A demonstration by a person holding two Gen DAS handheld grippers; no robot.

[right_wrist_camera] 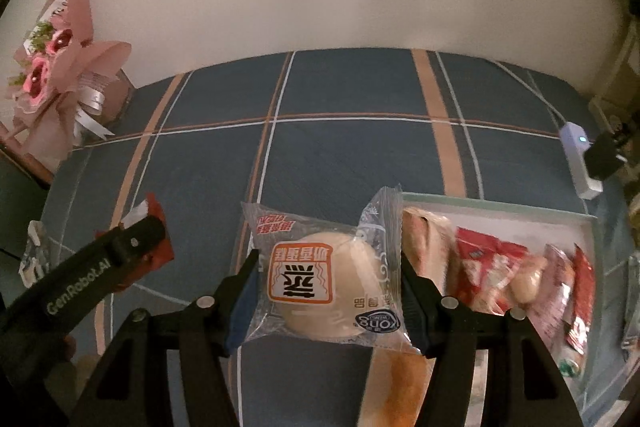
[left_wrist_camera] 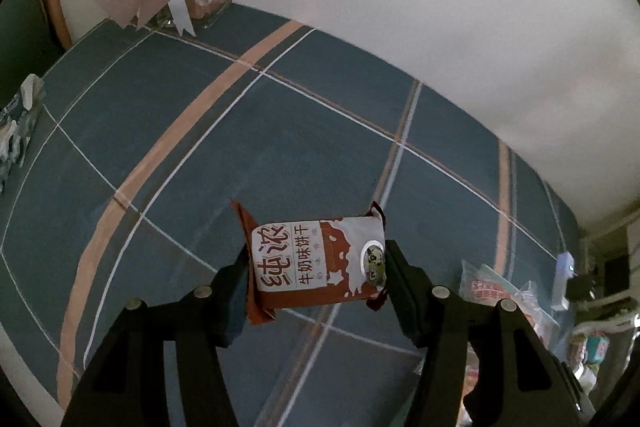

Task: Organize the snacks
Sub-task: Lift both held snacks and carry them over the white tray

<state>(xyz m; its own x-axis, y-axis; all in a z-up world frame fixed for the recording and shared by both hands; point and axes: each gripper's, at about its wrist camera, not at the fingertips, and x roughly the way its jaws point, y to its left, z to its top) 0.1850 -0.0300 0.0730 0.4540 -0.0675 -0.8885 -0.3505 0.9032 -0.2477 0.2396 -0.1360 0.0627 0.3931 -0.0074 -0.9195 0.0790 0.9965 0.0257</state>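
The left gripper (left_wrist_camera: 316, 267) fingers clamp a red-and-white biscuit packet (left_wrist_camera: 316, 261); the right gripper (right_wrist_camera: 328, 291) fingers clamp a clear-wrapped round bun (right_wrist_camera: 324, 287).

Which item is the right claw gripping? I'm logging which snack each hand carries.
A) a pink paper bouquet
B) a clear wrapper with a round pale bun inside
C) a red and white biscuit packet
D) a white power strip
B: in the right wrist view, the right claw is closed on the clear wrapper with a round pale bun inside, its pads pressing the wrapper's two sides above the blue plaid tablecloth.
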